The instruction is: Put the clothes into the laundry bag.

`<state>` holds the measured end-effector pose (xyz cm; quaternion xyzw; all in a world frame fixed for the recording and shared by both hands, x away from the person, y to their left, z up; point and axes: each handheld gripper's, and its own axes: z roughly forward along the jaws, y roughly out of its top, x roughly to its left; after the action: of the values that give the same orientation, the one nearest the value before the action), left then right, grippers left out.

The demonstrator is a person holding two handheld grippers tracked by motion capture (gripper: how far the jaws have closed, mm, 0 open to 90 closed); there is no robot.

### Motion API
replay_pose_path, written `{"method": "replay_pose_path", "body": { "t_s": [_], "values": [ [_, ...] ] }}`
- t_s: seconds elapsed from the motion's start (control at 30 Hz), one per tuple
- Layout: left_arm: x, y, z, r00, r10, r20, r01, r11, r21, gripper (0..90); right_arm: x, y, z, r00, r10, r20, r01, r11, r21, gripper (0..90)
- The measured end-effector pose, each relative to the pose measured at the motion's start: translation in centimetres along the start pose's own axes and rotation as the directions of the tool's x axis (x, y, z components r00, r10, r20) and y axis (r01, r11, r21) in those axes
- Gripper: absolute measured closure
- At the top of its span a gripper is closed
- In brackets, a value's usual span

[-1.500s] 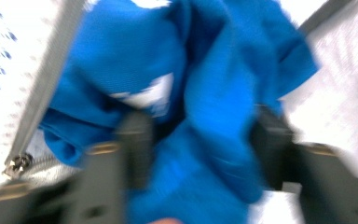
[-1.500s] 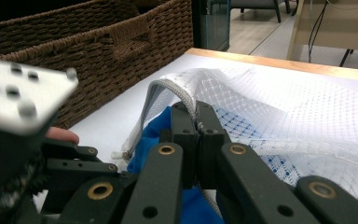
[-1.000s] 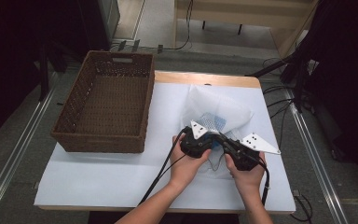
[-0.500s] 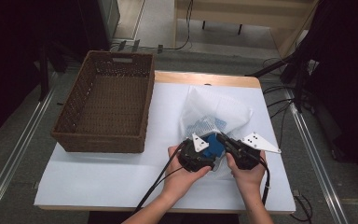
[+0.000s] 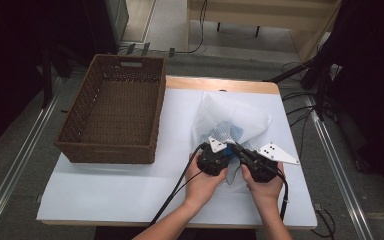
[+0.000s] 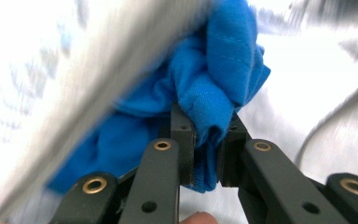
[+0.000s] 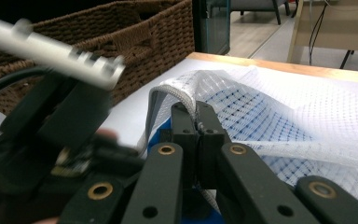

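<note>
Both grippers (image 6: pixel 205 140) (image 7: pixel 196 126) seemingly inside mesh bag (image 5: pixel 235 117).

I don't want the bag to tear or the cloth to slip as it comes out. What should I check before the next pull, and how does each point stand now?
1. Left gripper shut on the blue cloth: ok, a fold sits between the jaws.
2. Right gripper shut on the mesh bag rim: ok, jaws pinch the edge.
3. Cloth clear of the bag mouth: not ok, most of it is still under the mesh.
4. Cloth snagged on the mesh: cannot tell.
5. Basket open for the drop: ok.
6. Cable clear of the bag: ok, it trails toward the table's near edge.
</note>
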<state>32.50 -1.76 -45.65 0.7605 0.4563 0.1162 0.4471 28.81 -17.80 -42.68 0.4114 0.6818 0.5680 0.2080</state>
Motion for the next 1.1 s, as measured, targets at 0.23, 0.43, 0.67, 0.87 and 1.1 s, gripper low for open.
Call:
{"method": "replay_pose_path", "body": {
  "t_s": [0.23, 0.43, 0.67, 0.87, 1.1],
  "values": [
    [0.5, 1.9, 1.3, 0.9872, -0.048, -0.152, 0.004, 0.9621, -0.273, 80.8, 0.0, 0.6, -0.6, 0.9998, 0.017, -0.006, -0.017, 1.000, -0.024, 90.0],
    [2.2, 1.6, 4.3, 0.9939, -0.054, -0.096, 0.044, 0.9938, -0.102, 63.4, -0.7, -0.2, 0.1, 0.9992, 0.038, 0.014, -0.038, 0.999, 0.022, 90.0],
    [2.0, -0.4, -0.7, 0.9974, 0.072, 0.002, -0.072, 0.9936, -0.087, 43.0, -1.5, -0.5, 0.0, 0.9980, 0.056, 0.030, -0.056, 0.998, 0.021, 90.0],
    [4.4, -2.5, -5.9, 0.9968, 0.046, -0.065, -0.054, 0.9897, -0.132, 42.5, -0.8, -1.1, -0.3, 0.9994, 0.028, 0.023, -0.029, 0.999, 0.045, 90.0],
    [6.3, -4.0, -6.0, 0.9897, -0.016, -0.142, 0.013, 0.9997, -0.021, 41.3, -0.6, -3.3, -0.3, 0.9998, -0.018, 0.008, 0.017, 0.986, 0.166, 90.0]
  ]
}}
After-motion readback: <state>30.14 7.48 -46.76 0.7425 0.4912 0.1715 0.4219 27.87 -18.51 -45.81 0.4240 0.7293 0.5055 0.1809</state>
